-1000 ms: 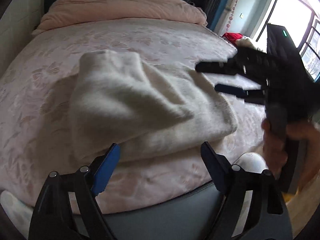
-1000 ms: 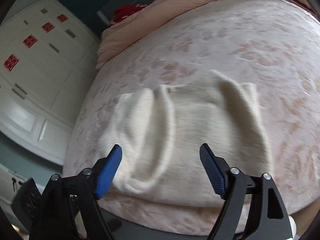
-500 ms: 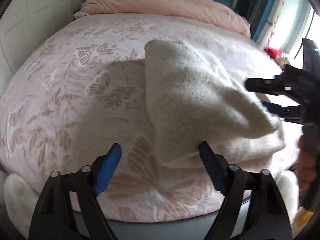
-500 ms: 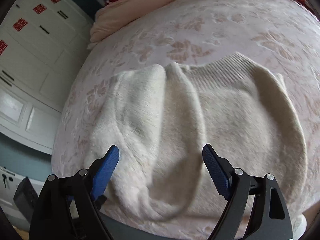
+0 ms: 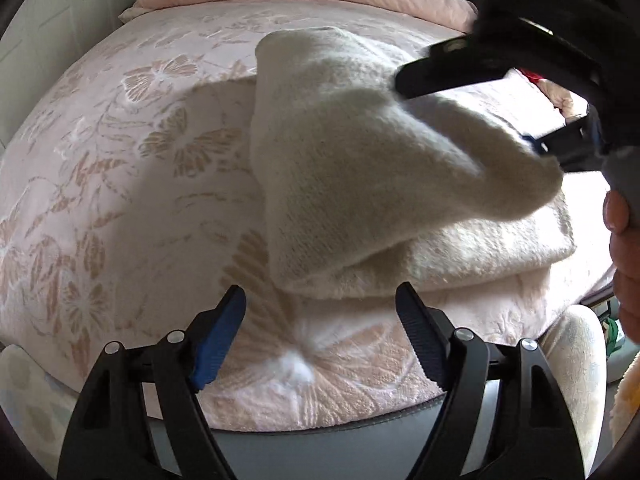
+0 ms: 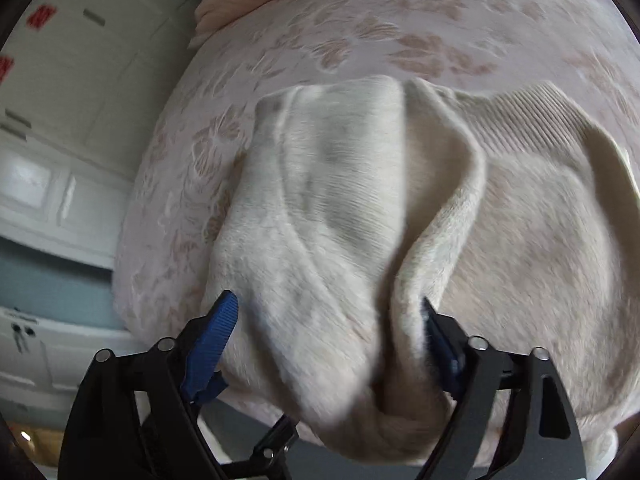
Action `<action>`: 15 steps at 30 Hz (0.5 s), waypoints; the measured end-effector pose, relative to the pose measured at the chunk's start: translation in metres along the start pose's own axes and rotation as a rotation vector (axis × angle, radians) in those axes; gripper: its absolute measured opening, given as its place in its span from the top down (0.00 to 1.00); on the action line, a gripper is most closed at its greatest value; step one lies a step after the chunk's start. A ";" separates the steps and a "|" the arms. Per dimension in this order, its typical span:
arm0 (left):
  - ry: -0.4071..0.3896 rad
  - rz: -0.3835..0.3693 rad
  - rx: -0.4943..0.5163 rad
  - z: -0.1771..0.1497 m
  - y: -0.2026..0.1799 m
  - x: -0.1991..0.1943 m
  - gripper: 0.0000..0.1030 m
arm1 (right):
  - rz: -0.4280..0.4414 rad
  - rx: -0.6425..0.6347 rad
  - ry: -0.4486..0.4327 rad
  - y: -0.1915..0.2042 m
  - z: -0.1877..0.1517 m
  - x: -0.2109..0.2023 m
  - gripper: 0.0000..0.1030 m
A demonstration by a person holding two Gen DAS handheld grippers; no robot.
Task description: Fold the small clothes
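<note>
A cream sweater (image 5: 352, 184) lies on the pink flowered bedspread (image 5: 120, 184), partly folded, one sleeve lifted toward 3 o'clock in the left view. The right gripper (image 6: 324, 344) has its jaws spread wide around the bunched sleeve, not yet clamped. The left gripper (image 5: 320, 320) hovers at 6 o'clock, jaws open, just short of the sweater's near edge.

Black left gripper (image 5: 320, 340); blue pads (image 5: 218, 344); silver screws.
</note>
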State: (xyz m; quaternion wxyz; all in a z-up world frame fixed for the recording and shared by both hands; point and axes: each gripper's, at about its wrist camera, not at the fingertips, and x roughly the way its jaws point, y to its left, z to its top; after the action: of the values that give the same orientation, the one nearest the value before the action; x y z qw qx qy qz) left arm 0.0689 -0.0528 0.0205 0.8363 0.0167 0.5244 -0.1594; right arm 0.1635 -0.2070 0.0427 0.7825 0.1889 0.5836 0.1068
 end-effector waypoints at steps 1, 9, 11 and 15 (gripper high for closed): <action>0.004 0.002 -0.010 0.001 0.001 0.000 0.27 | 0.018 -0.010 -0.014 0.005 0.003 -0.005 0.81; -0.042 -0.052 -0.024 0.018 -0.006 -0.014 0.27 | 0.048 0.038 -0.359 -0.051 -0.014 -0.138 0.82; -0.025 -0.056 -0.016 0.019 -0.013 -0.005 0.27 | -0.013 0.142 -0.311 -0.106 -0.031 -0.123 0.79; 0.011 -0.065 -0.010 0.014 -0.028 0.009 0.27 | -0.038 0.327 -0.185 -0.180 -0.068 -0.072 0.78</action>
State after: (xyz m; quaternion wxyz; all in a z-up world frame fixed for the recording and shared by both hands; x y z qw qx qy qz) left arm 0.0767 -0.0839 0.0225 0.8279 -0.0036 0.5299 -0.1839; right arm 0.0681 -0.3863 0.0135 0.7935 0.3115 0.5223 -0.0220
